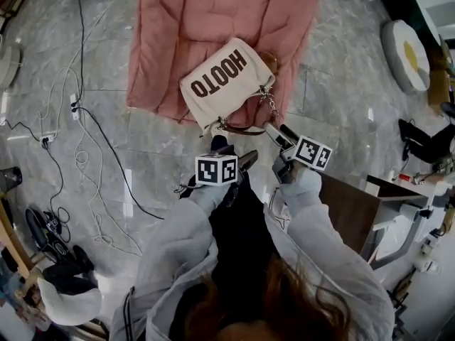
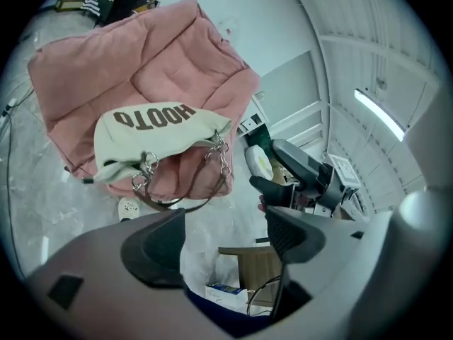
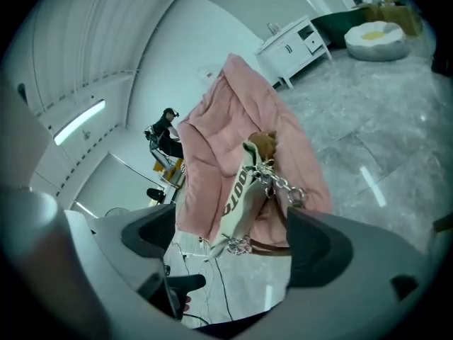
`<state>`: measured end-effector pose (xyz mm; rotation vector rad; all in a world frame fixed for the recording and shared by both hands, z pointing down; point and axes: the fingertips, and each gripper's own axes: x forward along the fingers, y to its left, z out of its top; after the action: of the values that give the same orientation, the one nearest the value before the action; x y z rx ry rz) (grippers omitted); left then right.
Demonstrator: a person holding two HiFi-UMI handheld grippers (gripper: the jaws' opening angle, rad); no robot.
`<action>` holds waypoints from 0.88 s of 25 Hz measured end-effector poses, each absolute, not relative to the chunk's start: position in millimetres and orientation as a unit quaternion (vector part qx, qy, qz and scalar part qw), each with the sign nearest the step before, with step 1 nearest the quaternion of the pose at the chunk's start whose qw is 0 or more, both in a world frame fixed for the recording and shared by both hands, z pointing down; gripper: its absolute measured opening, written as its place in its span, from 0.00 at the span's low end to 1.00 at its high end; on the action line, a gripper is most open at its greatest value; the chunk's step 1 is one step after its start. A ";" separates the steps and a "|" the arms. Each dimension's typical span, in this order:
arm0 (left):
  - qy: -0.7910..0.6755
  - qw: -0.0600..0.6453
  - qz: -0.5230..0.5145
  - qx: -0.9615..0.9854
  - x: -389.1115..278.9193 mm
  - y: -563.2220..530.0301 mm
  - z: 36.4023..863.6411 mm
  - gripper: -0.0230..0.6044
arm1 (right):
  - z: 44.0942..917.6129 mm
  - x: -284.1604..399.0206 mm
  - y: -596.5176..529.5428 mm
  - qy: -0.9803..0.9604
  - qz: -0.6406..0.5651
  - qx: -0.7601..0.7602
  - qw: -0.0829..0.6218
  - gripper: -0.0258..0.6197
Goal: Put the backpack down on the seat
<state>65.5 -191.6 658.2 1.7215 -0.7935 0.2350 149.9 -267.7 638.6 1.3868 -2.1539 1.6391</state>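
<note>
A cream bag (image 1: 224,80) with brown lettering lies on the front part of the pink padded seat (image 1: 185,20). Its chain and brown strap (image 1: 245,128) hang over the seat's front edge. My left gripper (image 1: 234,153) hovers just in front of the bag, open, with nothing between its fingers. My right gripper (image 1: 279,133) is close to the strap's right end, also open and empty. In the left gripper view the bag (image 2: 152,137) sits beyond the spread jaws (image 2: 223,232). The right gripper view shows the bag (image 3: 237,190) edge-on past its gripper (image 3: 230,243).
Cables (image 1: 85,155) trail over the grey marble floor at the left. A brown wooden box (image 1: 348,208) stands at the right beside me. A round white cushion (image 1: 407,54) lies at the far right, and a white cabinet (image 3: 294,41) stands by the wall.
</note>
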 end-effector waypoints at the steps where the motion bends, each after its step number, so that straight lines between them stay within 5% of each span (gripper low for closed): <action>1: -0.343 0.570 0.097 0.740 60.8 -193.5 651.3 0.62 | 629.1 145.9 -267.7 -0.713 0.535 0.452 0.043 0.80; 22: -0.423 0.358 0.020 0.832 -17.9 -204.7 464.2 0.62 | 396.7 90.8 -231.6 -0.819 0.446 0.285 -0.221 0.73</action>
<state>-17.9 -204.7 464.2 2.1477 -1.0918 0.0525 90.8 -231.6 396.7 1.0494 -3.0136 1.6389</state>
